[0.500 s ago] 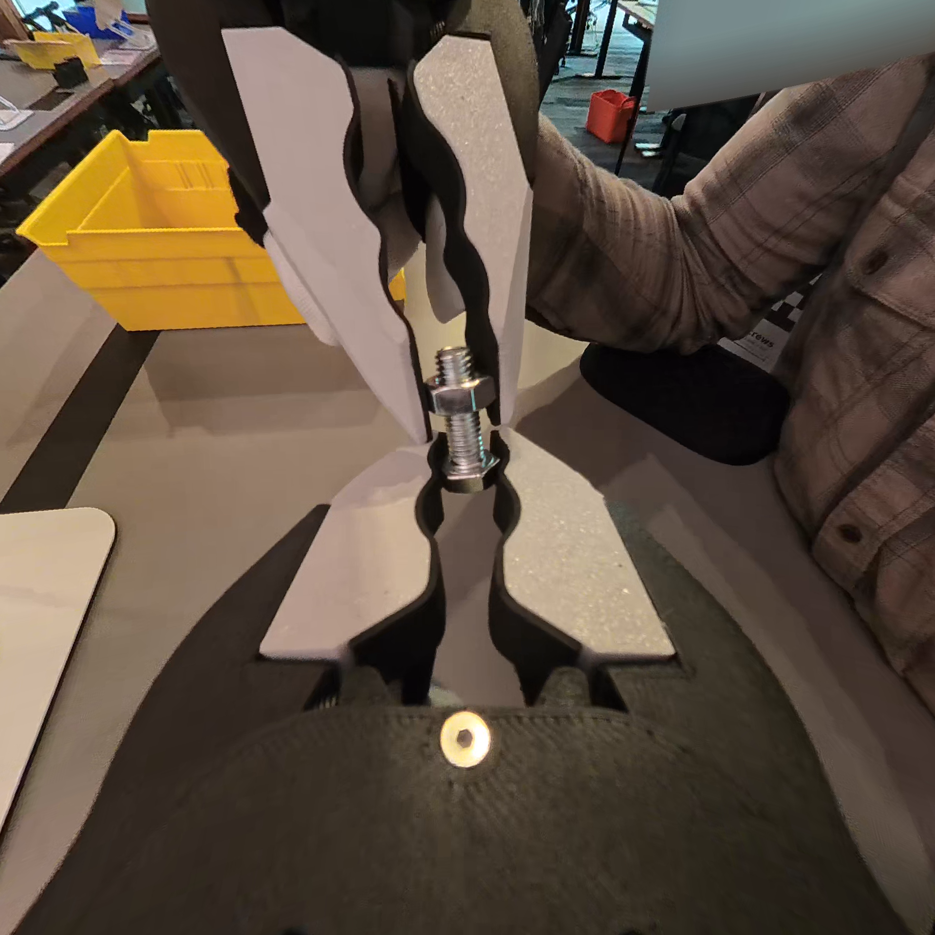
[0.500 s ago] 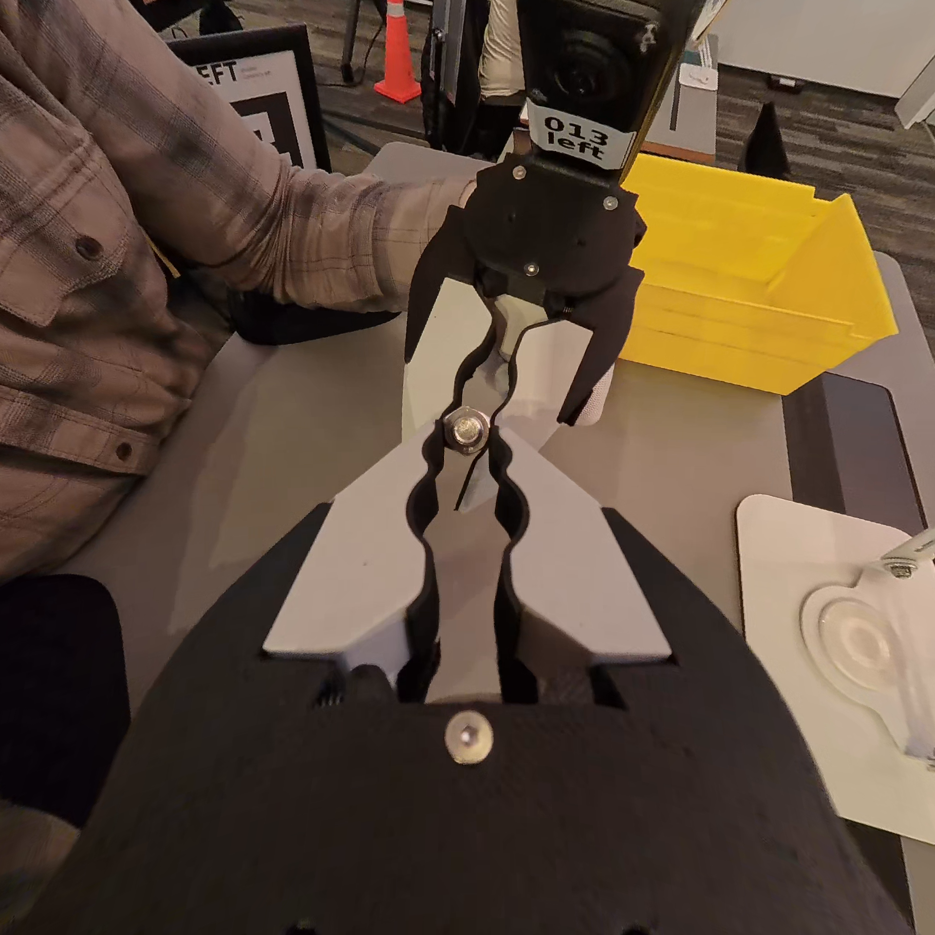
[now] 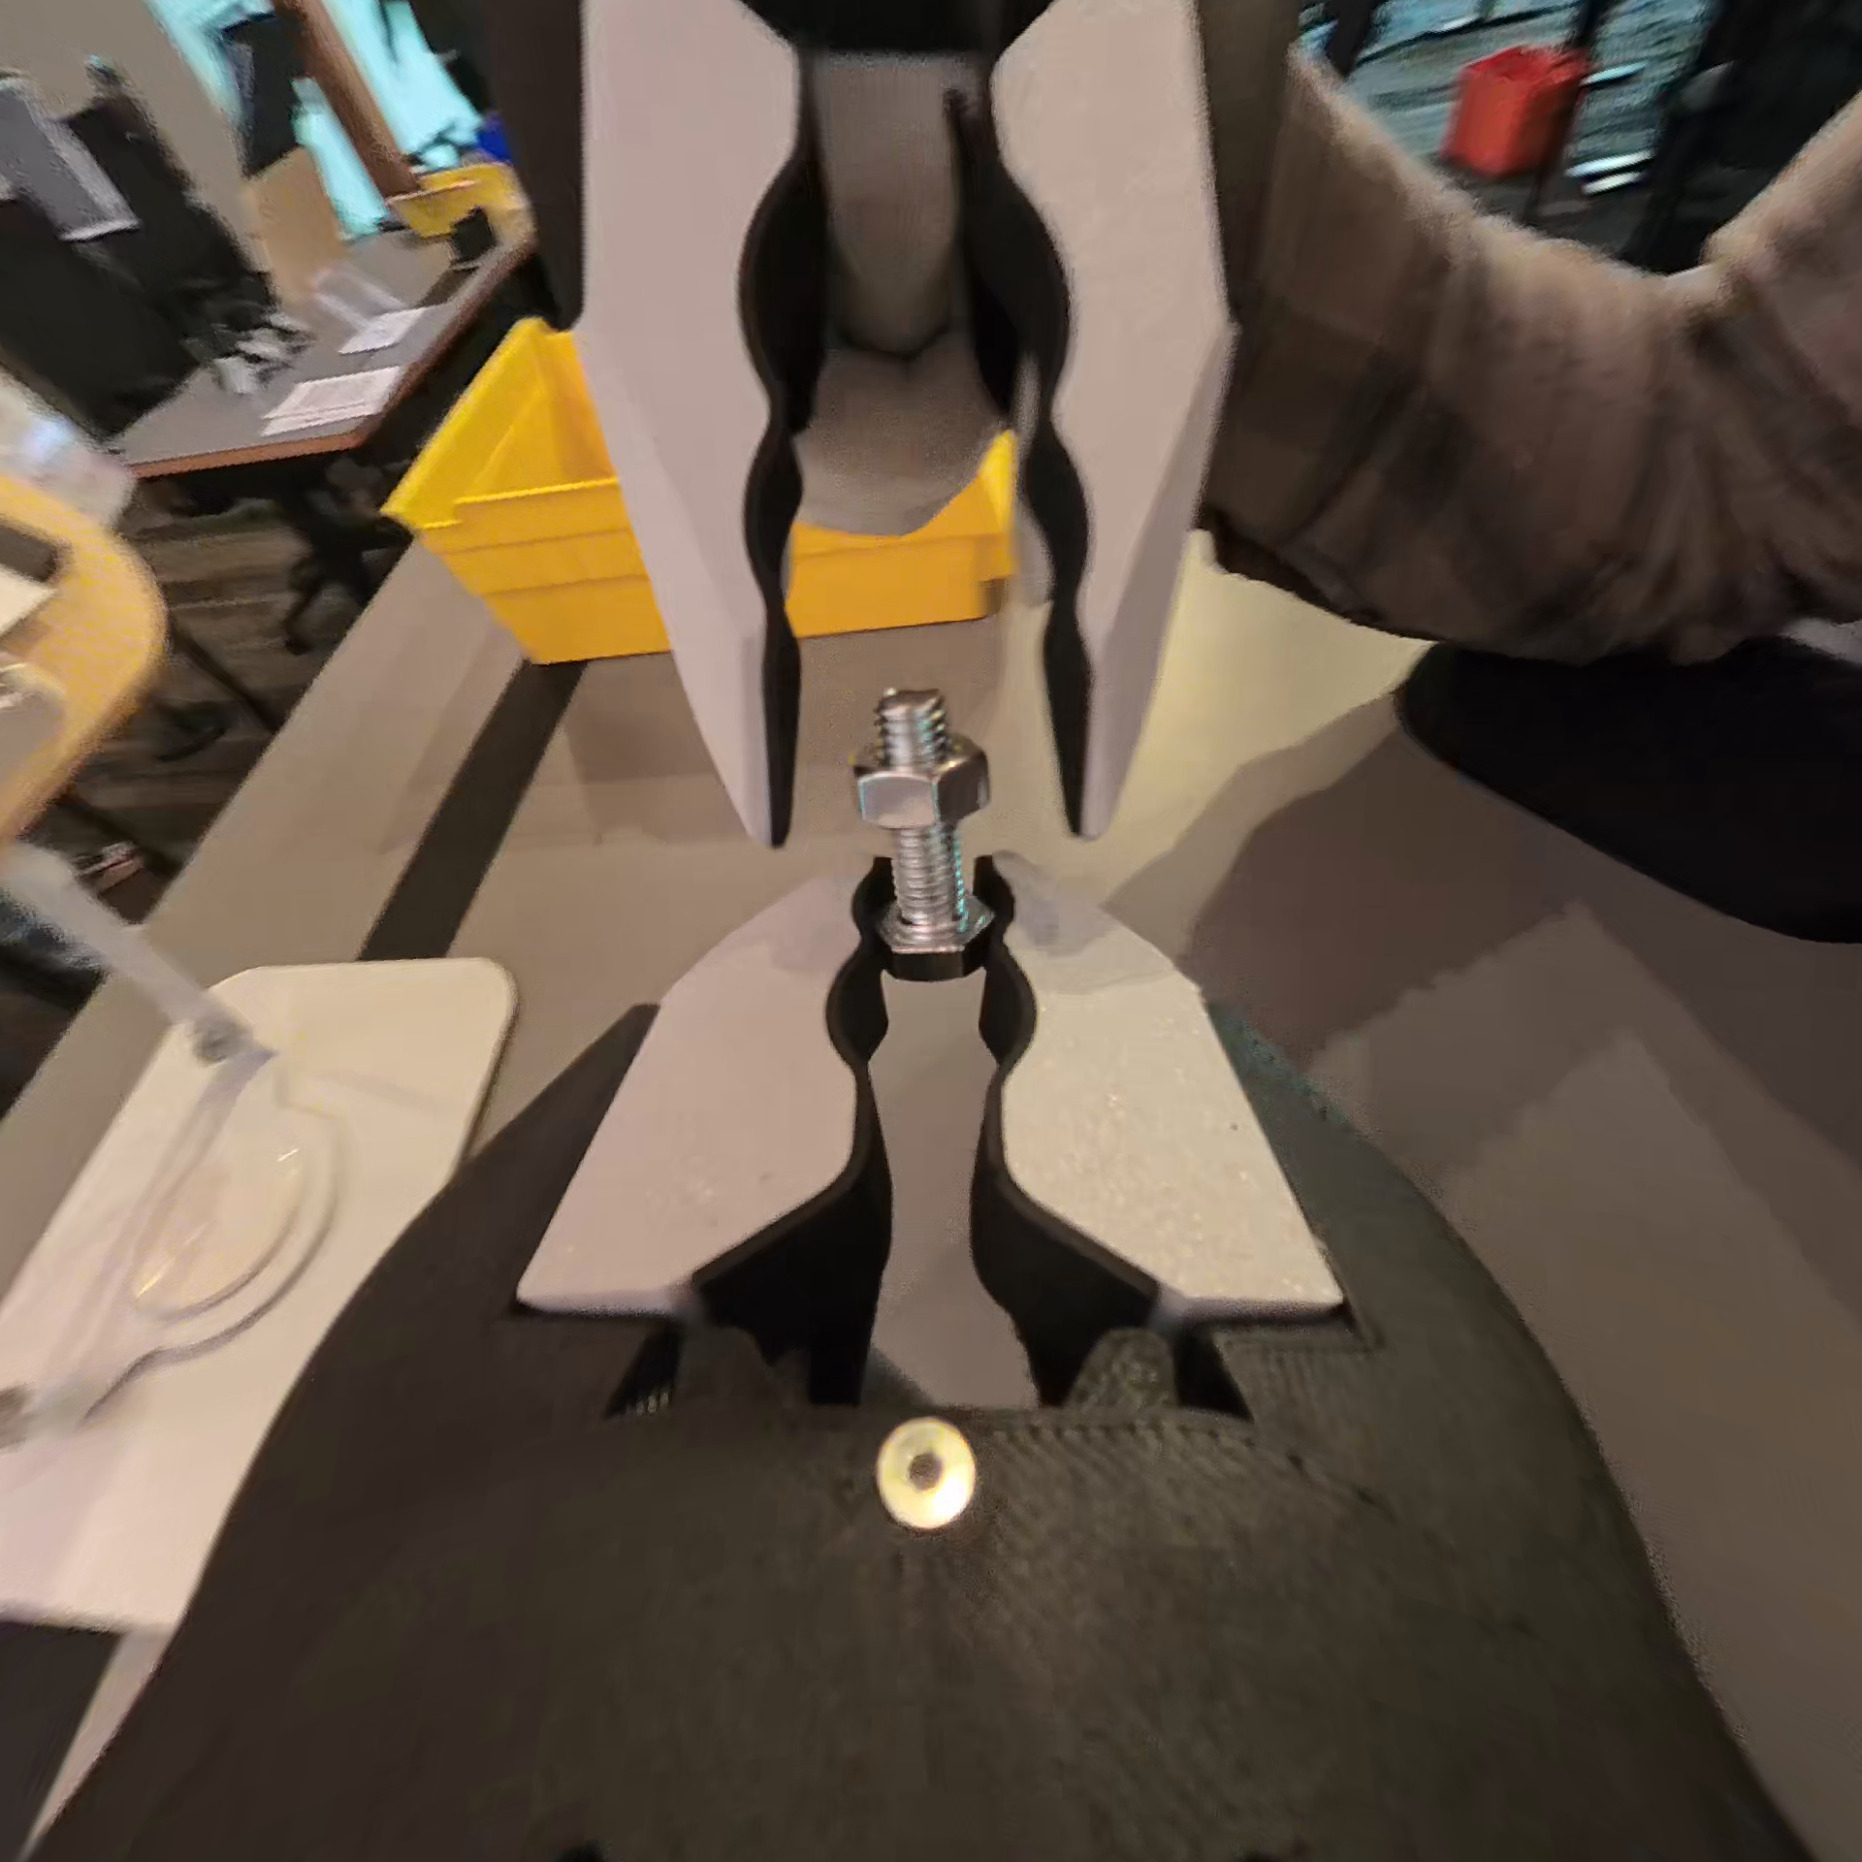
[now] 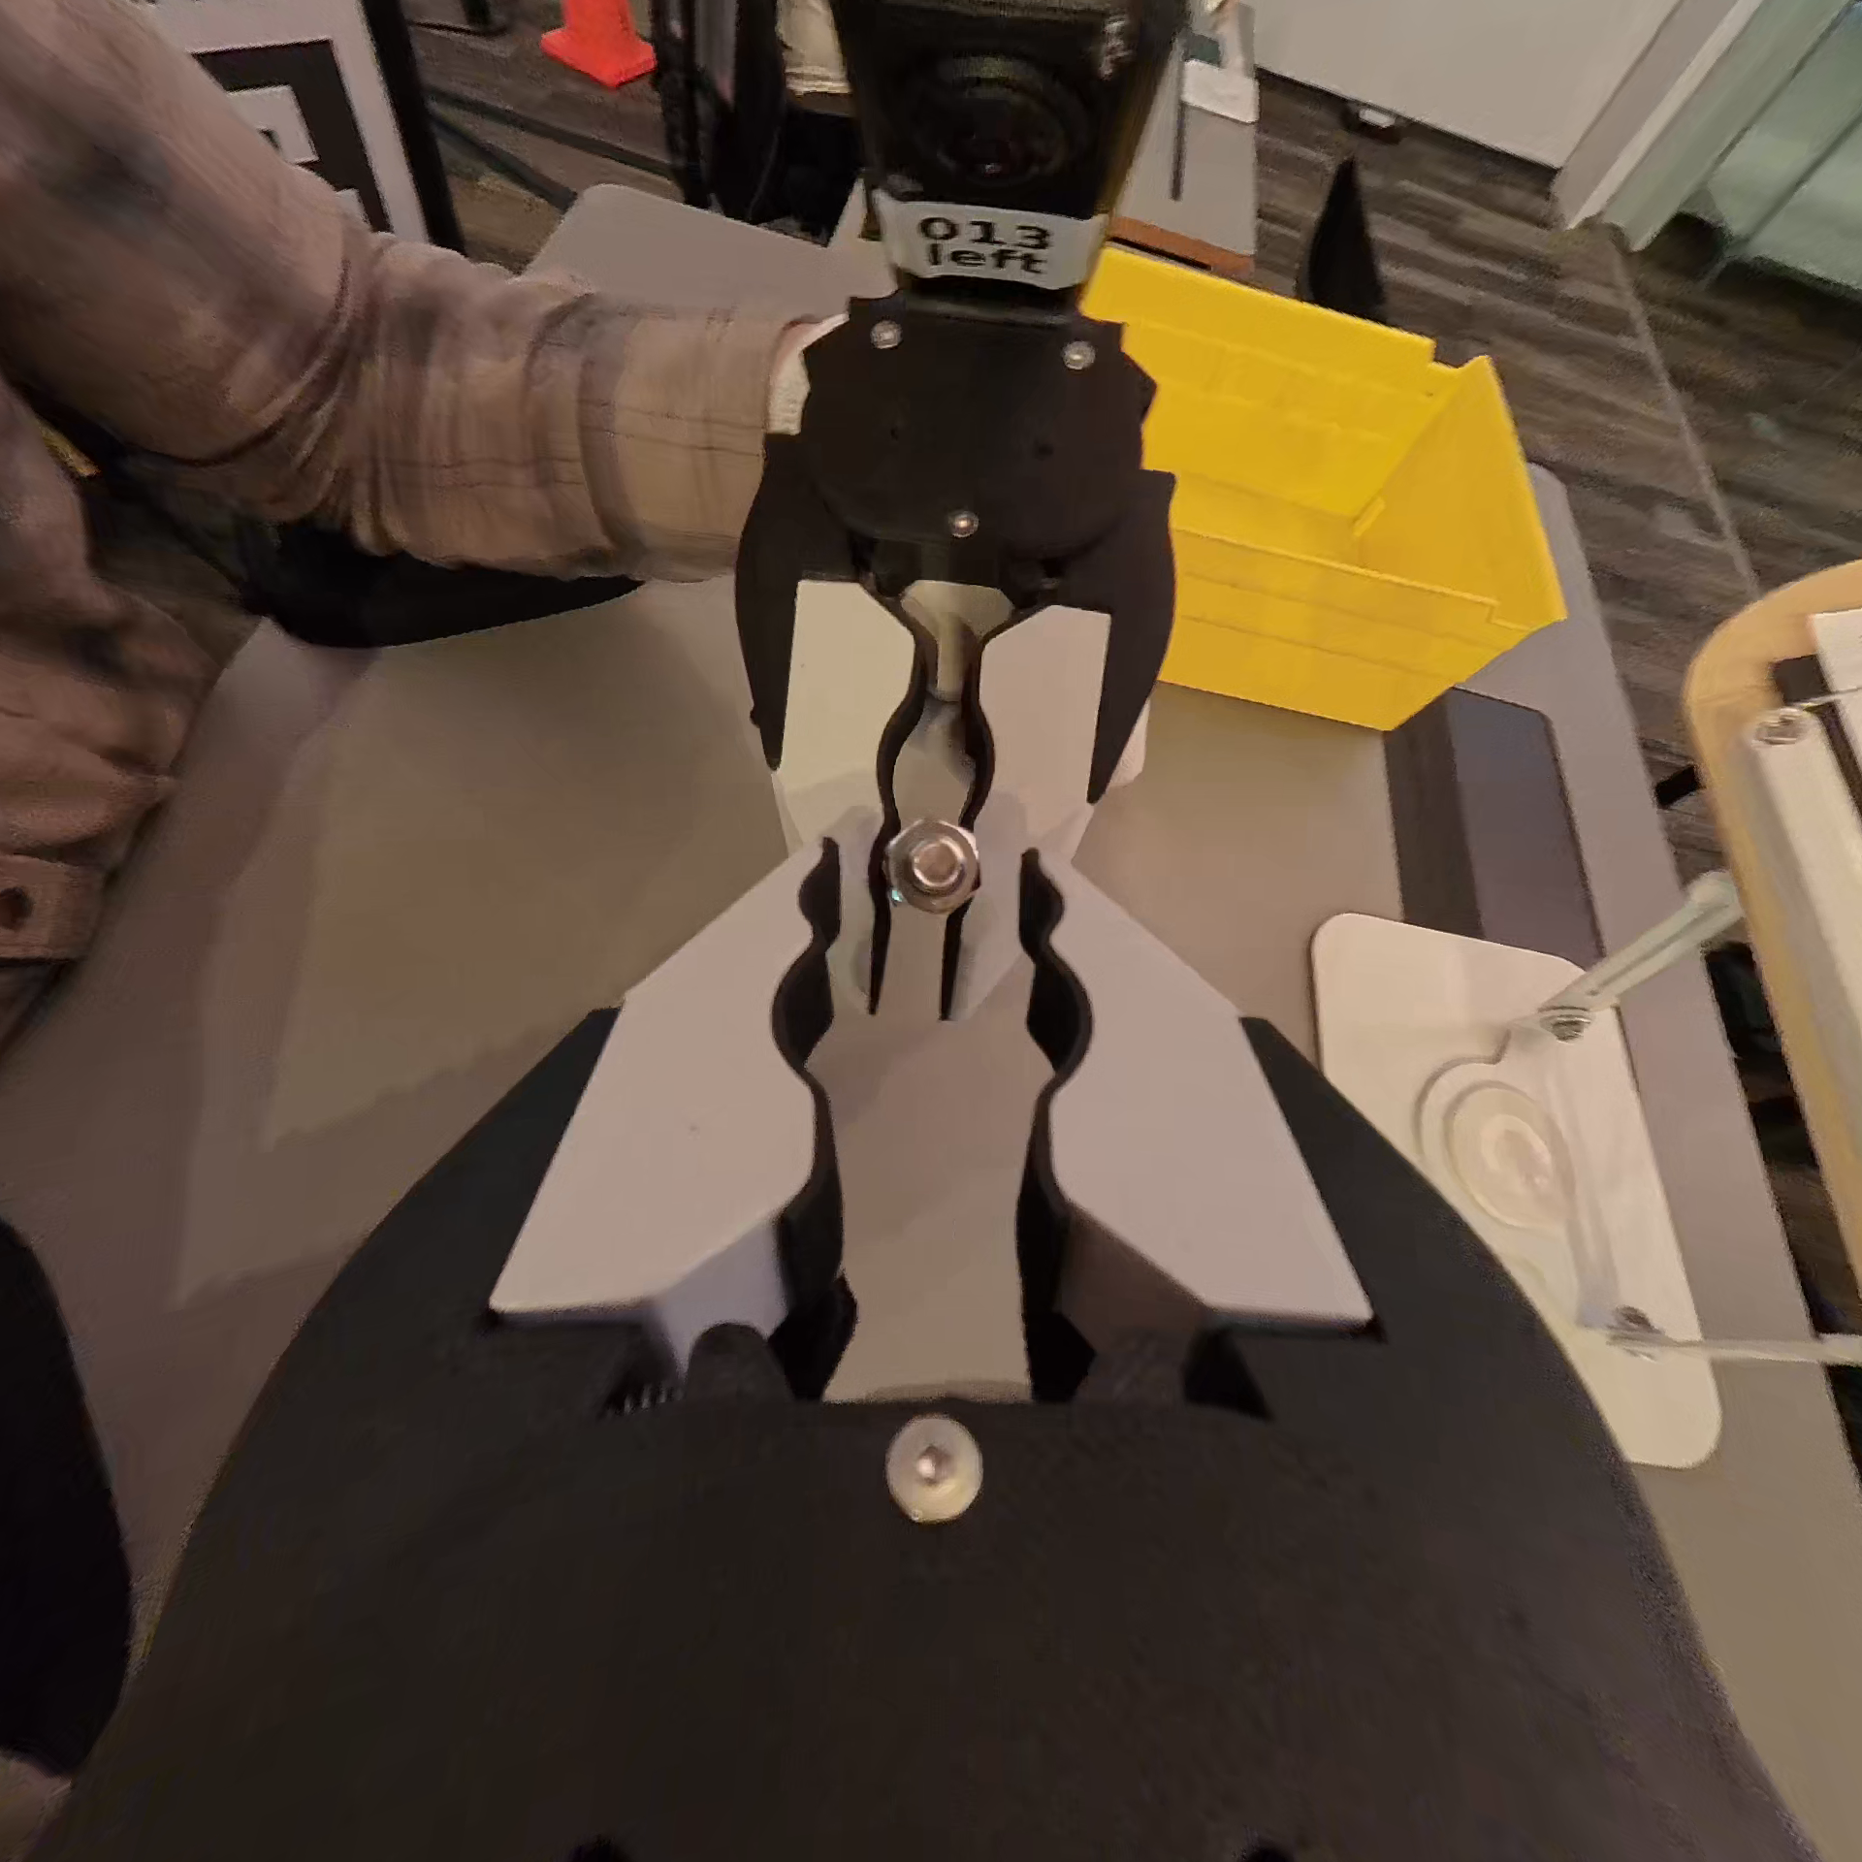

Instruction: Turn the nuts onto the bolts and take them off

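A silver bolt [image 3: 925, 875] points away from my left gripper [image 3: 927, 907], which is shut on its hex head. A silver hex nut [image 3: 919, 791] sits on the thread near the free end, with a few threads showing past it. My right gripper [image 3: 925, 831] comes in from the top, open, one fingertip on each side of the nut and apart from it. In the right wrist view the nut [image 4: 932, 872] faces me end-on, between my right gripper's [image 4: 929, 861] spread fingers and in front of the left gripper [image 4: 912, 967].
A yellow bin [image 3: 524, 524] stands at the back of the grey table [image 3: 302, 806]; it also shows in the right wrist view [image 4: 1360, 564]. A white board with a clear plastic stand [image 4: 1511, 1159] lies at the side. A person's plaid sleeve [image 3: 1461, 403] and a black pad [image 3: 1663, 786] are close by. The tips of one gripper are about 4 centimetres away from the tips of the other.
My right gripper has opened and let go of the nut, and has turned from a tilt to square with the bolt. The left gripper still holds the bolt head.
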The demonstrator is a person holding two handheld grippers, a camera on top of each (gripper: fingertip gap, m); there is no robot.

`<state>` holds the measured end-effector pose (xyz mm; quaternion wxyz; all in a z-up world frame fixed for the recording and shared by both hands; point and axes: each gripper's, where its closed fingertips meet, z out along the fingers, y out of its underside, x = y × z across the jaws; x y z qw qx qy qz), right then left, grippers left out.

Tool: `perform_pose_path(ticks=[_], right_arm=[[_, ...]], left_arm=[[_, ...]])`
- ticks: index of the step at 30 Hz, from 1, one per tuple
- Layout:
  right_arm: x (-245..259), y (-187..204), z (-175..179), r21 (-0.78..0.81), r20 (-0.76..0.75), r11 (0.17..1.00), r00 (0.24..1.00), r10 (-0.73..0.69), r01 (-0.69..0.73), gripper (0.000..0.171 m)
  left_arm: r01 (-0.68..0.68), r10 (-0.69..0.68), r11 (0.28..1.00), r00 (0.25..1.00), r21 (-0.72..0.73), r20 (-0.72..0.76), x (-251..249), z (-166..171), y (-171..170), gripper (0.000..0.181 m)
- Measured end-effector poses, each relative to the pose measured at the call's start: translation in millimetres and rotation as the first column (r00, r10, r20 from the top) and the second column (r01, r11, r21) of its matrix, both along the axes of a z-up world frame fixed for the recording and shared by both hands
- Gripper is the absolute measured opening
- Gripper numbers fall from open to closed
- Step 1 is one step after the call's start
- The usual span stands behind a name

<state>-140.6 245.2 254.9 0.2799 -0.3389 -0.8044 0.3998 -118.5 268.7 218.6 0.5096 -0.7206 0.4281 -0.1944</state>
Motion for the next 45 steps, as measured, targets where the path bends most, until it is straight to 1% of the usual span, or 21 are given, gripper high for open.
perform_pose_path(ticks=[2, 3, 5, 7, 8, 11, 14, 16, 18, 20, 21, 26, 29, 31, 34, 35, 39, 41, 43, 45], right_arm=[[-4, 10, 6, -0.011, -0.036, 0.999, 0.998, -0.048, 0.048, 0.044], [-6, 17, 9, -0.029, -0.049, 0.997, 0.996, -0.076, 0.075, 0.045], [-13, 37, 15, -0.067, -0.086, 0.985, 0.983, -0.164, 0.159, 0.047], [-23, 61, 23, -0.135, -0.138, 0.957, 0.952, -0.273, 0.255, 0.050], [-27, 68, 27, -0.184, -0.153, 0.942, 0.939, -0.308, 0.279, 0.050], [-38, 89, 31, -0.279, -0.190, 0.896, 0.895, -0.404, 0.346, 0.050], [-48, 97, 31, -0.332, -0.205, 0.863, 0.864, -0.459, 0.380, 0.051], [-54, 97, 30, -0.353, -0.220, 0.854, 0.853, -0.473, 0.383, 0.051], [-59, 95, 30, -0.374, -0.231, 0.847, 0.846, -0.480, 0.379, 0.051], [-63, 93, 30, -0.399, -0.236, 0.840, 0.844, -0.481, 0.367, 0.052], [-65, 93, 29, -0.409, -0.236, 0.836, 0.842, -0.485, 0.367, 0.052], [-72, 90, 23, -0.430, -0.239, 0.832, 0.844, -0.480, 0.351, 0.056], [-76, 92, 21, -0.442, -0.253, 0.821, 0.828, -0.500, 0.361, 0.061], [-79, 94, 21, -0.466, -0.263, 0.807, 0.813, -0.519, 0.363, 0.064], [-84, 94, 21, -0.513, -0.279, 0.780, 0.790, -0.546, 0.358, 0.064], [-86, 94, 21, -0.525, -0.290, 0.773, 0.779, -0.556, 0.356, 0.063], [-92, 90, 21, -0.578, -0.326, 0.742, 0.738, -0.591, 0.339, 0.049], [-96, 83, 19, -0.576, -0.338, 0.750, 0.740, -0.582, 0.326, 0.045], [-98, 72, 19, -0.567, -0.357, 0.771, 0.756, -0.548, 0.291, 0.045], [-98, 68, 20, -0.569, -0.371, 0.772, 0.749, -0.549, 0.284, 0.039]], left_arm=[[-0.104, 0.105, 0.994, 0.994, 0.032, -0.031, -12, 1, 14, 0.015], [-0.193, 0.195, 0.979, 0.980, 0.062, -0.034, -22, 4, 26, 0.015], [-0.389, 0.395, 0.913, 0.918, 0.121, -0.027, -47, 10, 49, 0.015], [-0.552, 0.568, 0.808, 0.822, 0.208, -0.026, -75, 14, 65, 0.015], [-0.592, 0.616, 0.770, 0.787, 0.240, -0.033, -84, 14, 69, 0.015], [-0.651, 0.693, 0.689, 0.720, 0.318, -0.030, -99, 15, 73, 0.015], [-0.684, 0.719, 0.654, 0.694, 0.321, 0.014, -105, 15, 76, 0.015], [-0.694, 0.726, 0.650, 0.688, 0.309, 0.018, -108, 11, 77, 0.015], [-0.712, 0.742, 0.628, 0.670, 0.315, 0.036, -113, 12, 78, 0.015], [-0.714, 0.738, 0.634, 0.674, 0.298, 0.045, -114, 10, 78, 0.015], [-0.723, 0.744, 0.623, 0.665, 0.300, 0.057, -116, 11, 78, 0.015], [-0.715, 0.737, 0.637, 0.674, 0.288, 0.047, -116, 7, 79, 0.015], [-0.720, 0.740, 0.631, 0.670, 0.289, 0.055, -118, 7, 80, 0.015], [-0.731, 0.747, 0.618, 0.661, 0.289, 0.076, -120, 9, 79, 0.015], [-0.755, 0.759, 0.587, 0.639, 0.294, 0.127, -125, 15, 79, 0.015], [-0.765, 0.763, 0.572, 0.629, 0.296, 0.149, -127, 17, 78, 0.015], [-0.788, 0.768, 0.533, 0.604, 0.308, 0.215, -129, 22, 77, 0.015], [-0.795, 0.773, 0.516, 0.592, 0.318, 0.227, -131, 24, 76, 0.015], [-0.796, 0.775, 0.516, 0.591, 0.316, 0.225, -131, 23, 76, 0.015], [-0.798, 0.777, 0.506, 0.587, 0.328, 0.228, -131, 24, 76, 0.015]])
